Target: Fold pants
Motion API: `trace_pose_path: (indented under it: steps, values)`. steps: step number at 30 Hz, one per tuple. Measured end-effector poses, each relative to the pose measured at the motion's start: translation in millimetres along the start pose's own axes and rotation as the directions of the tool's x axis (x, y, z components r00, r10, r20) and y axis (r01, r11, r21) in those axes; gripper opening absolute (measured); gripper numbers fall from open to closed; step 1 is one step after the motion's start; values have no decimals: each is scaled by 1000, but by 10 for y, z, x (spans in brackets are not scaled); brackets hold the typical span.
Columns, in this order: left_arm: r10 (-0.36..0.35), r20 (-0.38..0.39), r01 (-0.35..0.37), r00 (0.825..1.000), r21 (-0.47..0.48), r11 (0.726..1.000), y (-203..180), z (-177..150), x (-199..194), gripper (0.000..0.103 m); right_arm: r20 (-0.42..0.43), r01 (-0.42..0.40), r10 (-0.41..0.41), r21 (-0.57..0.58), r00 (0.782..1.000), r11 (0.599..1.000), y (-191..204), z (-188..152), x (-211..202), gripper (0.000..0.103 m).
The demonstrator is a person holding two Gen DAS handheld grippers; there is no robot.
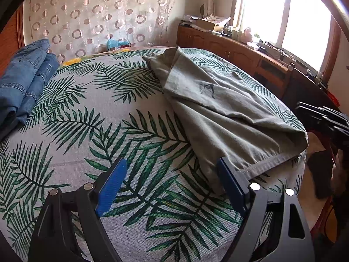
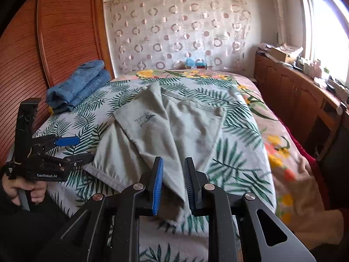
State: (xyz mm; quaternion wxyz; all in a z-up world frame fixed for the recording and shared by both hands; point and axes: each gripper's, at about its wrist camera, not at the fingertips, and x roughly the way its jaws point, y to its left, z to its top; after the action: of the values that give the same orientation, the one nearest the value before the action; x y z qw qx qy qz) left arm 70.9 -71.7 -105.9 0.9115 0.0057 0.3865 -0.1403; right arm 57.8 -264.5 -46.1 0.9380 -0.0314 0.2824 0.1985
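Pants [image 2: 165, 122], one grey-green pair, lie crumpled across the middle of the bed [image 2: 250, 144], on a sheet printed with green palm leaves. The cloth is partly doubled over itself, with a diagonal fold running down toward the near edge, a small dark printed logo showing on the upper layer, and a stitched hem along the near left side. Two hand-held grippers are in view. The right hand-held gripper [image 2: 173, 185] has its blue-padded fingers [image 2: 158, 185] narrowed around a bunched corner of the pants at the near edge of the bed; the cloth sits between the pads, though a gap shows on each side, so I cannot tell whether it is really pinched. The left hand-held gripper [image 1: 172, 187] has its fingers spread wide over the sheet, the right-side finger [image 1: 232, 185] just beside or touching the hem, holding nothing. One folded stack of blue jeans [image 2: 76, 89] rests at the far left of the bed, well apart from the pants. A wooden cabinet [image 2: 290, 91] runs along the right wall beneath a bright window [image 1: 285, 15].
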Motion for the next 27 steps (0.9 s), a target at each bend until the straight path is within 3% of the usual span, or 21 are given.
trace_pose_path:
  steps: [6,27]
  values:
    - [12,50,-12,999,-10,1000,82,91,-183,85,19,-32,33,-52,999,998,112,162,160,42]
    - [84,126,-76,988,-62,995,487,220,-453,85,-74,-185,177,-125,981,975,277,638,934,42]
